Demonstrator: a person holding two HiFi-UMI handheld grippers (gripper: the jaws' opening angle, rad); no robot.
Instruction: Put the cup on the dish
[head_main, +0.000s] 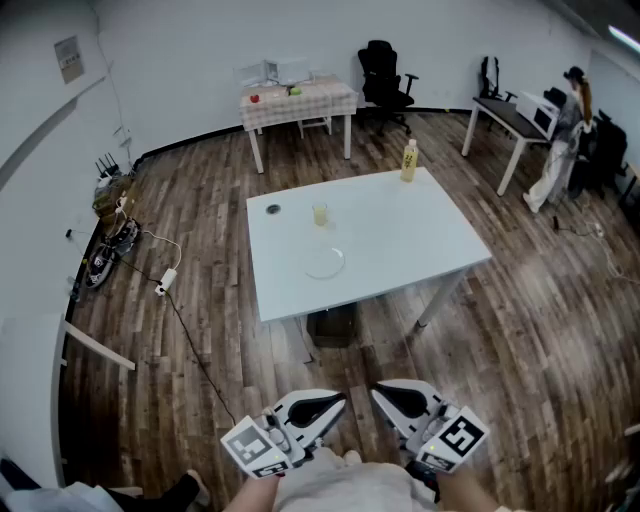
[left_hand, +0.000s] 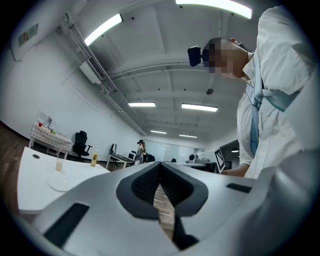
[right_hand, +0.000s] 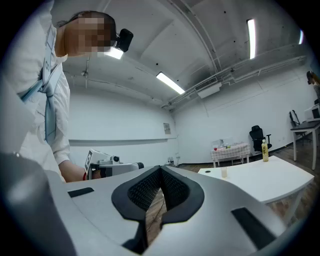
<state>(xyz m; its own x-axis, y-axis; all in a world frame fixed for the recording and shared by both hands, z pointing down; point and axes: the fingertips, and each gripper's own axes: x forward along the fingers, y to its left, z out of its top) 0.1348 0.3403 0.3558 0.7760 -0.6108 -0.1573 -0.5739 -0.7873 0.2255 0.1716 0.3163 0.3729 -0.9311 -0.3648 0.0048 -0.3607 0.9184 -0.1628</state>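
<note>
A small translucent cup (head_main: 319, 213) stands on the white table (head_main: 400, 240), a little behind the clear round dish (head_main: 325, 262). Both are far ahead of me. My left gripper (head_main: 338, 402) and right gripper (head_main: 380, 394) hang low near my body, well short of the table, side by side. In the left gripper view the jaws (left_hand: 160, 167) are shut with nothing between them; the cup (left_hand: 59, 165) and the dish (left_hand: 61, 184) show small at the left. The right gripper (right_hand: 161, 171) is also shut and empty, with the cup (right_hand: 224, 172) far off on the table.
A yellow bottle (head_main: 409, 160) stands at the table's far corner and a small dark disc (head_main: 273, 209) near its left edge. A black box (head_main: 332, 325) sits under the table. Cables and a power strip (head_main: 165, 280) lie on the floor to the left. A checkered table (head_main: 298, 100), an office chair (head_main: 385, 75) and a person (head_main: 565, 130) are at the back.
</note>
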